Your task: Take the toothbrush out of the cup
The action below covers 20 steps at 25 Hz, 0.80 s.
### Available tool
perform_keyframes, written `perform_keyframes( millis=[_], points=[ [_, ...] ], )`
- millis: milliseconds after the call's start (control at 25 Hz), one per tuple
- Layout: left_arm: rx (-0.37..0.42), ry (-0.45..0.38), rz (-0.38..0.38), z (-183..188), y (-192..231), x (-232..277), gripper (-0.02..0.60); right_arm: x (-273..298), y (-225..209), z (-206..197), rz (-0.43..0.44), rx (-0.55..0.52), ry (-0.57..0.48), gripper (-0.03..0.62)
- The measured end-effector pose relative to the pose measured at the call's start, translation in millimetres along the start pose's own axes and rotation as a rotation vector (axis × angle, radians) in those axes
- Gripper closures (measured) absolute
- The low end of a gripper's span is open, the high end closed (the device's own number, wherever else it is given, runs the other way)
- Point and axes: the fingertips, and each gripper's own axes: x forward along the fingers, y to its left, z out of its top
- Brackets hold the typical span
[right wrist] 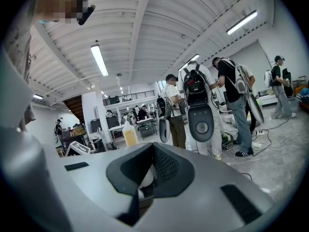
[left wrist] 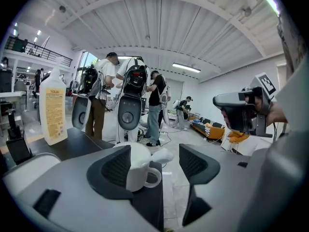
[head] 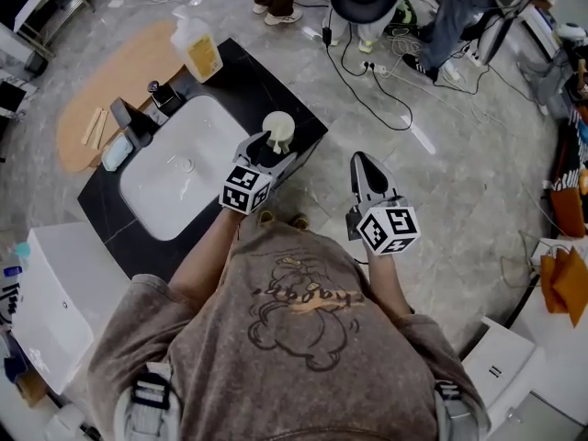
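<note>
White ceramic cup (left wrist: 136, 170) stands at the black counter's (head: 241, 73) corner, its pale toothbrush (left wrist: 162, 154) leaning over the rim. I hold the left hand-held gripper (head: 264, 148) released, the brush framed between its jaws for a pinch. The right hand-held gripper (head: 364, 162) is clenched, empty, aside.

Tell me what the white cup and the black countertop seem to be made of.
Cup: likely glazed ceramic, possibly plastic; opaque white, smooth, with thick looped handle.
Countertop: dark stone or laminate, I cannot tell which; flat, uniformly black, slightly matte.
</note>
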Motion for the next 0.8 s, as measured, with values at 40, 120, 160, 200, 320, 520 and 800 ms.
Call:
perform_keyframes(
  millis=[40,120,160,200,320,520,800],
  points=[
    [0.007,0.003,0.004,-1.7,1.0,1.5,0.252,-2.0,-1.9,0.1,-0.006,0.001,0.000,0.591],
    [0.020,0.009,0.015,-5.3,3.7,4.4,0.276,-5.6,-5.7,0.1,-0.020,0.002,0.000,0.591],
    [0.025,0.011,0.021,-6.9,5.1,5.5,0.289,-7.0,-7.4,0.0,-0.025,0.002,0.000,0.591],
    [0.029,0.013,0.026,-8.3,6.3,6.5,0.299,-8.1,-8.8,-0.2,-0.030,0.003,0.000,0.591],
    [0.036,0.020,0.038,-11.4,9.8,9.0,0.338,-9.2,-11.4,-0.1,-0.037,0.006,-0.001,0.591],
    [0.055,0.030,0.051,-15.0,13.9,13.0,0.388,-9.7,-10.8,-2.0,-0.038,0.008,-0.001,0.591],
    [0.073,0.049,0.083,-17.0,20.7,15.6,0.424,-8.3,-13.1,-1.6,-0.044,0.007,0.004,0.591]
  ],
)
